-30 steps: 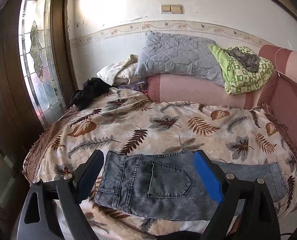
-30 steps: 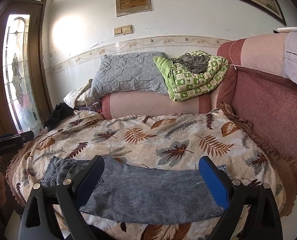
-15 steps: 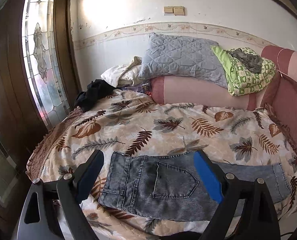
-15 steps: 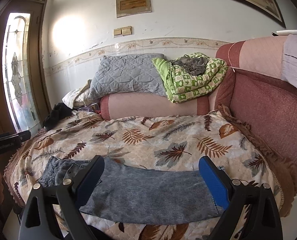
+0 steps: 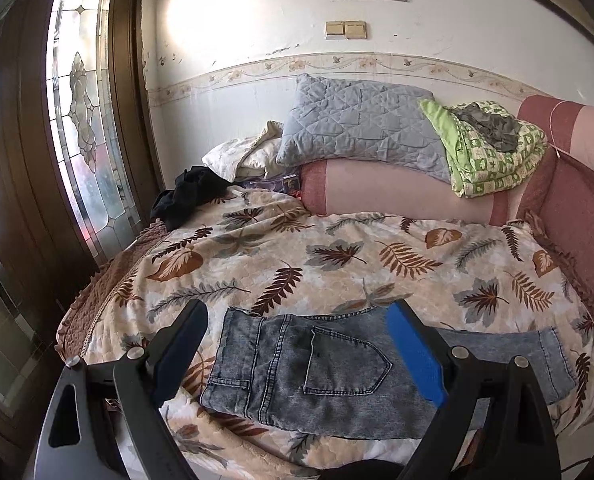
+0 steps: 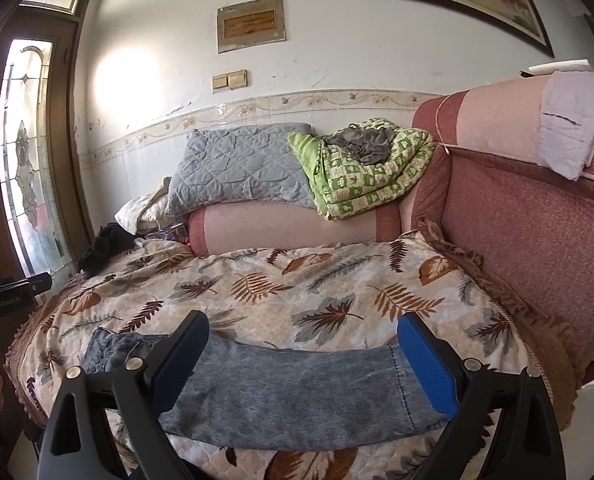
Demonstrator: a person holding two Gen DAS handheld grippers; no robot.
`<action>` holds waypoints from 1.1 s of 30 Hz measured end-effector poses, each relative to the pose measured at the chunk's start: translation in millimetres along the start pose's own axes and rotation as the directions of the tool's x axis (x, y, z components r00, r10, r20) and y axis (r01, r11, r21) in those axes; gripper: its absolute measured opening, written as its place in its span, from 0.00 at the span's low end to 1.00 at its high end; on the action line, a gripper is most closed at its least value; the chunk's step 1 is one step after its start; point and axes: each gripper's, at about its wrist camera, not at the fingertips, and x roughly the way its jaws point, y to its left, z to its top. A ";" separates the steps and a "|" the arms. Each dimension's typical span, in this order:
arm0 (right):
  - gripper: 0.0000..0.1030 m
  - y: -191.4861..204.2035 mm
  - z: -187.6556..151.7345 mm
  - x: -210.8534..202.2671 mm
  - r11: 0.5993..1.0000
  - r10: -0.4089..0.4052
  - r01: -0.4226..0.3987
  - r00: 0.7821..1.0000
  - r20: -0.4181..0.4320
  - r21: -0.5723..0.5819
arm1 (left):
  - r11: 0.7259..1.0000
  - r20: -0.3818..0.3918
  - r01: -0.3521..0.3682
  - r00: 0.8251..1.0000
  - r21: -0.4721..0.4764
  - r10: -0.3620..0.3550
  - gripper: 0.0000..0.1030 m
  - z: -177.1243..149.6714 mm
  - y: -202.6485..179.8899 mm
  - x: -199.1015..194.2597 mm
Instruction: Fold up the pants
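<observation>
Left wrist view: the left gripper (image 5: 297, 354) hovers above the near edge of the bed (image 5: 337, 264), its fingers (image 5: 415, 354) spread wide and grasping nothing. The jeans (image 5: 337, 376) lie flat on the leaf-print bedspread at 6 o'clock, folded lengthwise, back pocket up, waistband toward 9 o'clock and hems toward 3 o'clock. Right wrist view: the right gripper (image 6: 303, 360) likewise hangs with fingers (image 6: 427, 364) released over the leg portion of the jeans (image 6: 293, 396). At 12 o'clock a grey pillow (image 5: 357, 128) and a green blanket (image 5: 493, 156) rest on a pink bolster (image 5: 397, 192).
</observation>
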 end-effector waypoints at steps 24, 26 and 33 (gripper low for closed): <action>0.94 -7.6 -12.6 19.4 1.000 -0.008 0.010 0.997 -0.073 0.023 | 1.000 -0.090 -0.006 0.996 0.006 0.007 0.89 -13.3 -2.8 22.2; 0.94 -8.7 -14.6 20.8 1.000 -0.009 0.010 0.997 -0.079 0.023 | 1.000 -0.100 -0.002 0.995 0.007 0.002 0.89 -14.1 -4.6 24.9; 0.94 -10.7 -17.6 25.0 0.999 -0.001 0.004 0.996 -0.091 0.032 | 1.000 -0.107 0.006 0.994 0.011 -0.005 0.89 -16.1 -7.2 26.8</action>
